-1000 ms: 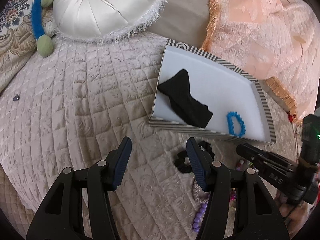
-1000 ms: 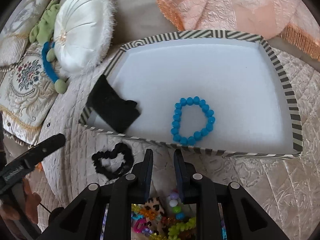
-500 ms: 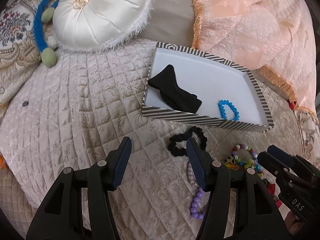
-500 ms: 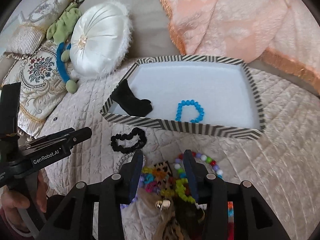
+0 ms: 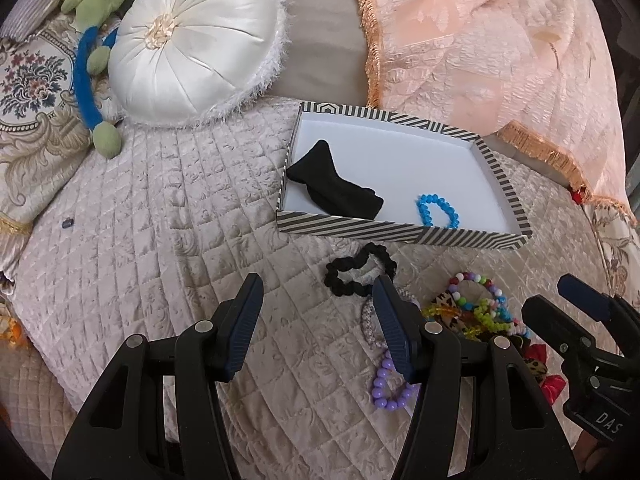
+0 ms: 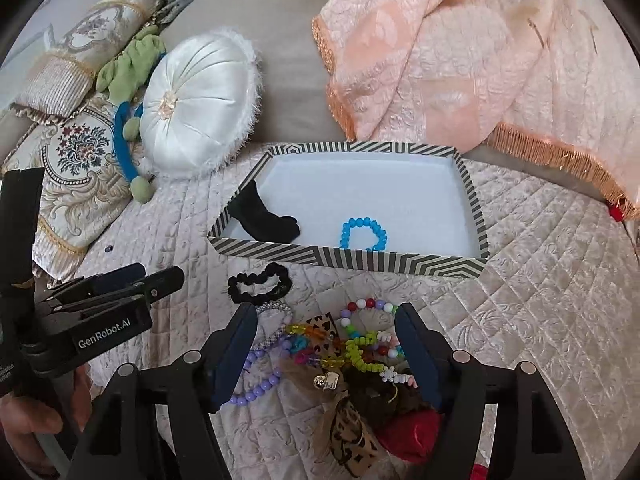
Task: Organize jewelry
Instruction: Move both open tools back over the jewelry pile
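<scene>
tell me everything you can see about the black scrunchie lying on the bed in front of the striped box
The black scrunchie is a ruffled loop of dark fabric, looking soft and elasticated, pressed into an uneven heart-like outline. It lies flat on the quilted bedspread, just outside the near wall of the striped box and apart from it. At its near side it seems to meet a silvery beaded bracelet at the edge of the colourful jewelry pile. Neither gripper touches it.

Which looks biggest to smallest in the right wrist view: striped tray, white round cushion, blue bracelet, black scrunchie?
1. Striped tray
2. White round cushion, though it lies farther back
3. Black scrunchie
4. Blue bracelet, close to the scrunchie in size; it sits farther away, so unsure.
</scene>
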`<action>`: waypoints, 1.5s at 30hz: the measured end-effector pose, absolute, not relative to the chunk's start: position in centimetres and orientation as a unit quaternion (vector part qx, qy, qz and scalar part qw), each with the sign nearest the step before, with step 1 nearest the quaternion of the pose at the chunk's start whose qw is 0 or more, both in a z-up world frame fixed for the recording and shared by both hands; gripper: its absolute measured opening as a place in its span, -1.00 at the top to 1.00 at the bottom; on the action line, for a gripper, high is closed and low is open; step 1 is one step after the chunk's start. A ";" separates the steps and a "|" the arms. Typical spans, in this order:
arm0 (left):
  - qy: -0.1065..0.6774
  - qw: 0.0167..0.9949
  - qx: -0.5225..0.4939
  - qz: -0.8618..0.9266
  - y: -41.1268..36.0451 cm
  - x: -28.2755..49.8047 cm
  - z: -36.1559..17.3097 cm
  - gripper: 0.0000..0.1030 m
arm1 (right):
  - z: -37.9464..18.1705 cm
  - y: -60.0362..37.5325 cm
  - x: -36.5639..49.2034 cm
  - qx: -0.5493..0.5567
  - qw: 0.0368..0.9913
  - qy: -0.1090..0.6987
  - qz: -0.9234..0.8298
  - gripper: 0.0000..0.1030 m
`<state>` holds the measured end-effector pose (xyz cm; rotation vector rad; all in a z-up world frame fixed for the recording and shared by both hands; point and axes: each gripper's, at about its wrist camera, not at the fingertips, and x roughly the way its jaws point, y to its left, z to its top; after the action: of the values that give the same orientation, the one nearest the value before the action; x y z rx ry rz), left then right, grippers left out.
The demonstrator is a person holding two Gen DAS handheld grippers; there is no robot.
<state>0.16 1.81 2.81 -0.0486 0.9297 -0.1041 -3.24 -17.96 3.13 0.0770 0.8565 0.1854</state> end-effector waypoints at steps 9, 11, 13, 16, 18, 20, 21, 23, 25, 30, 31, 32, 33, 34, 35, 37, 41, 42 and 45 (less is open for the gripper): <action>0.446 0.893 -0.014 -0.053 1.1 -0.7 2.8 -0.11 | 3.5 -18.7 -4.5 0.036 0.909 0.409 0.076 -0.34; 0.447 0.893 -0.011 -0.053 0.9 -0.8 2.7 -0.11 | 3.5 -19.2 -4.7 0.039 0.909 0.409 0.073 -0.34; 0.447 0.893 -0.009 -0.053 0.8 -0.9 2.6 -0.11 | 3.5 -19.6 -4.9 0.042 0.909 0.409 0.071 -0.34; 0.447 0.893 -0.006 -0.052 0.7 -1.0 2.5 -0.11 | 3.6 -20.3 -5.2 0.045 0.909 0.408 0.067 -0.34; 0.449 0.892 -0.005 -0.051 0.7 -1.0 2.3 -0.11 | 3.6 -20.6 -5.4 0.046 0.909 0.409 0.064 -0.34; 0.452 0.891 -0.006 -0.053 0.6 -0.9 2.1 -0.11 | 3.5 -21.1 -5.7 0.045 0.909 0.409 0.062 -0.34; 0.454 0.889 -0.007 -0.055 0.7 -0.8 2.0 -0.11 | 3.5 -21.3 -5.8 0.045 0.909 0.410 0.060 -0.34; 0.464 0.883 -0.016 -0.065 0.9 -0.4 1.6 -0.11 | 3.5 -21.8 -5.9 0.044 0.909 0.411 0.059 -0.34; 0.473 0.878 -0.028 -0.071 1.4 -0.1 1.3 -0.11 | 3.4 -22.6 -6.1 0.045 0.907 0.414 0.058 -0.34; 0.498 0.860 -0.072 -0.088 2.6 1.3 -0.2 -0.11 | 2.6 -25.8 -6.6 0.052 0.904 0.423 0.039 -0.34; 0.501 0.857 -0.076 -0.090 2.7 1.5 -0.5 -0.12 | 2.5 -26.1 -6.6 0.056 0.902 0.426 0.039 -0.34; 0.507 0.853 -0.083 -0.094 2.8 1.9 -0.9 -0.13 | 2.1 -26.7 -6.6 0.062 0.899 0.431 0.044 -0.34; 0.512 0.849 -0.089 -0.097 2.8 2.2 -1.2 -0.15 | 2.0 -26.9 -6.6 0.067 0.898 0.433 0.048 -0.34; 0.517 0.845 -0.097 -0.099 2.9 2.5 -1.4 -0.18 | 1.7 -27.2 -6.5 0.074 0.895 0.437 0.056 -0.33; 0.524 0.839 -0.106 -0.102 3.0 3.1 -1.8 -0.19 | 1.6 -27.3 -6.4 0.077 0.893 0.438 0.061 -0.33; 0.530 0.835 -0.111 -0.103 3.0 3.7 -2.2 -0.21 | 1.5 -27.3 -6.0 0.076 0.892 0.440 0.074 -0.33; 0.540 0.828 -0.106 -0.105 2.5 5.2 -2.9 -0.22 | 0.8 -26.9 -4.1 0.079 0.880 0.455 0.110 -0.30; 0.545 0.825 -0.108 -0.105 2.4 5.6 -3.1 -0.22 | 0.4 -26.9 -3.4 0.081 0.874 0.465 0.115 -0.21; 0.555 0.818 -0.104 -0.108 1.9 6.8 -3.9 -0.24 | -0.6 -27.1 -1.7 0.079 0.864 0.483 0.117 -0.04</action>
<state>6.76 1.91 -3.87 -0.2219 1.1822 -0.2298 -1.74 -27.07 -0.58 0.1665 1.0119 0.2462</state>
